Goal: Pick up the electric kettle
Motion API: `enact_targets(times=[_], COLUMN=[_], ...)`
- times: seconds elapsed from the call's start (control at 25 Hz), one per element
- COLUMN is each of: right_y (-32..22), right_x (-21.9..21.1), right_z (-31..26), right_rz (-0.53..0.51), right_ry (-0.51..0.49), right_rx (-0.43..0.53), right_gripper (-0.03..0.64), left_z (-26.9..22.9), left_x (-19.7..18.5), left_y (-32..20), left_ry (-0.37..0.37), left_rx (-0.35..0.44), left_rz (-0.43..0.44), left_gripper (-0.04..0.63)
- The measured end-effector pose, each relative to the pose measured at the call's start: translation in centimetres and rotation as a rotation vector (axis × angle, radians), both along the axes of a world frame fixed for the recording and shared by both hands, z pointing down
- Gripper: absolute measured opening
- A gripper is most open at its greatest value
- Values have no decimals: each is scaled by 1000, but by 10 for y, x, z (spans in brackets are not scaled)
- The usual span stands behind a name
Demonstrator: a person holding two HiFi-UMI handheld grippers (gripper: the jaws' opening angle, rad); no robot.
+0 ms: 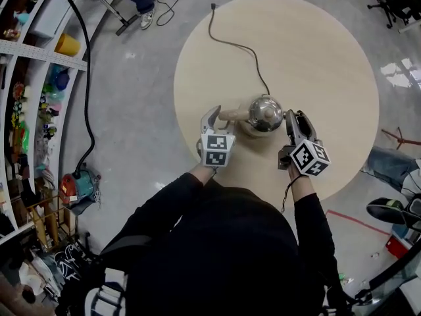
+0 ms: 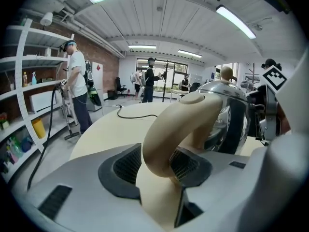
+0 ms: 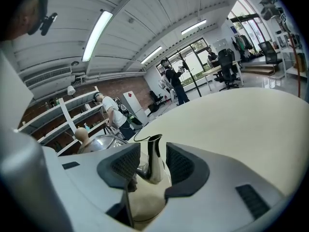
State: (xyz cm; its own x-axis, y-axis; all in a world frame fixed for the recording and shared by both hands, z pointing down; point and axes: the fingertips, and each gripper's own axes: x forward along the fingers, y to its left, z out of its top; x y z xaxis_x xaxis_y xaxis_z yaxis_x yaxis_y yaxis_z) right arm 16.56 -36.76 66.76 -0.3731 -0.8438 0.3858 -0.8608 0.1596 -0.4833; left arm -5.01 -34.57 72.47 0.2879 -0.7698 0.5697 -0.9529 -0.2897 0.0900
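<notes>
The electric kettle (image 1: 265, 114) stood near the table's (image 1: 316, 58) near edge, its handle (image 2: 169, 129) between the open left claw's (image 1: 214, 118) jaws and its spout (image 3: 153, 158) between the open right claw's (image 1: 294, 118).

Head view: both arms, in black sleeves (image 1: 164, 206), reach forward, each hand holding a grey two-jaw gripper topped by a black-and-white marker cube (image 1: 217, 149). The left gripper (image 1: 212, 116) (image 2: 157, 161) stands with its jaws apart, the cream curved handle (image 2: 164, 129) of the polished steel electric kettle (image 1: 265, 114) between the pads. The right gripper (image 1: 294, 118) (image 3: 153, 166) also has its jaws spread, straddling the steel spout (image 3: 154, 158) without pressing on it.
</notes>
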Motion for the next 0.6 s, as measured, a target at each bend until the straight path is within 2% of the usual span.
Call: enact_targets(times=[0.4, 0.6], right_y=[-8, -9], right_x=[2, -2], right_z=[19, 19], right_rz=[32, 20], right_ry=[-40, -28], right_rx=[-20, -25], right_gripper=[169, 131], left_z=[9, 10], left_x=[1, -1], left_y=[-12, -15], left_ry=[70, 132], left_rx=[-26, -54], left_rz=[-68, -106], left_gripper=[186, 184])
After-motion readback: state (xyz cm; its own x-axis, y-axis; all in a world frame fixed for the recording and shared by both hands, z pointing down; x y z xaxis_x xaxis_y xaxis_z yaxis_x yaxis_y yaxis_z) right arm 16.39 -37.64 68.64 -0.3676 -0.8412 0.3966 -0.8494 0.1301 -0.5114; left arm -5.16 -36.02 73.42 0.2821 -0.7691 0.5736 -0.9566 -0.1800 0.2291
